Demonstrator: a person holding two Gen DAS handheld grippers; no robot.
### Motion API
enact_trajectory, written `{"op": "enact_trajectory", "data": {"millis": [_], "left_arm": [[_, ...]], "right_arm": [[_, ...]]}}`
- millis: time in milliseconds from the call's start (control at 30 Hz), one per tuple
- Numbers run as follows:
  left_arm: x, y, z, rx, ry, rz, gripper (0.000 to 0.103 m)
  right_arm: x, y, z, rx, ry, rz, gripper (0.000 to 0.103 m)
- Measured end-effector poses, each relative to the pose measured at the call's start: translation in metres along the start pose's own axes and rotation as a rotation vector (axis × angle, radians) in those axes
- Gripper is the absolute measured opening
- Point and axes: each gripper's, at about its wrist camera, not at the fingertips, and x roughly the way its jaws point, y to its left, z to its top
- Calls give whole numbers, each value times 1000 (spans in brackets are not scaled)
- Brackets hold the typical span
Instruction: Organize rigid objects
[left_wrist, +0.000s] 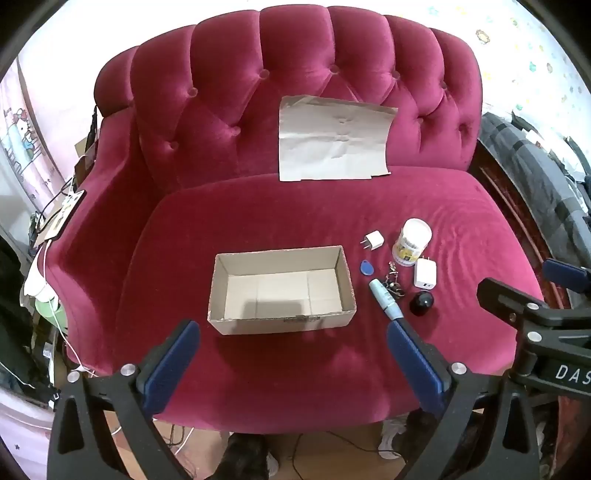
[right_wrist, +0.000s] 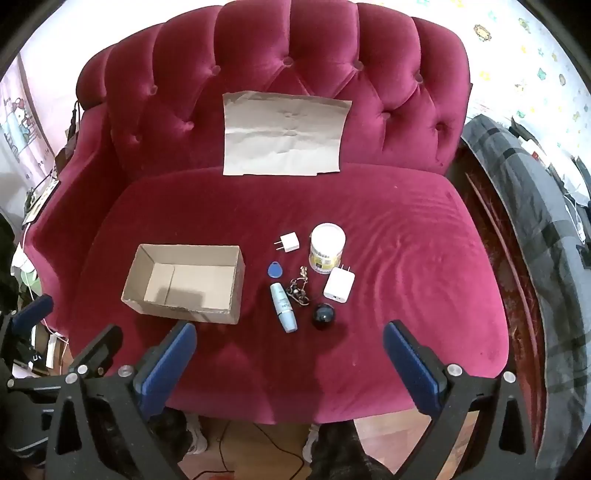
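- Both grippers hang above the front edge of the red sofa (right_wrist: 406, 240), nothing done yet. The left gripper (left_wrist: 293, 334) has its blue pads spread as wide as they go, with nothing between them; the right gripper (right_wrist: 290, 336) is just the same, wide and empty.
- The cardboard box (left_wrist: 282, 319) sits open and empty at the centre of the left view, on the seat cushion. The small things lie in a tight bunch just right of it.
- I'd worry about that crowding. The blue tube (right_wrist: 283, 308) lies touching the tangle of keys (right_wrist: 300, 291), and the blue tag (right_wrist: 273, 269) is just beside both. Wide jaws coming down on one could drag a neighbour along.
- The black ball (right_wrist: 324, 314) looks ready to roll; a glancing pad could send it down the soft cushion and off the front edge, lower in the frame.
- The white jar (right_wrist: 327, 248) stands upright with the bigger charger (right_wrist: 339, 285) just beside its base. A nudge might topple it on the plush seat.
- The small charger (right_wrist: 289, 242) lies on its side with its prongs sticking out to the left, which could catch a pad.
- The tag is flat and may sink into the velvet, so a pinch could slip.
- The box is light; a careless drop might shove it.
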Motion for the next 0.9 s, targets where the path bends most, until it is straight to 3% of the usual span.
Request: {"op": "enact_trajectory", "data": {"millis": [900], "left_arm": [[-4,-4,2,5,-6,-15,103]], "right_arm": [[-9,1,5,3,-17,6,103]]}}
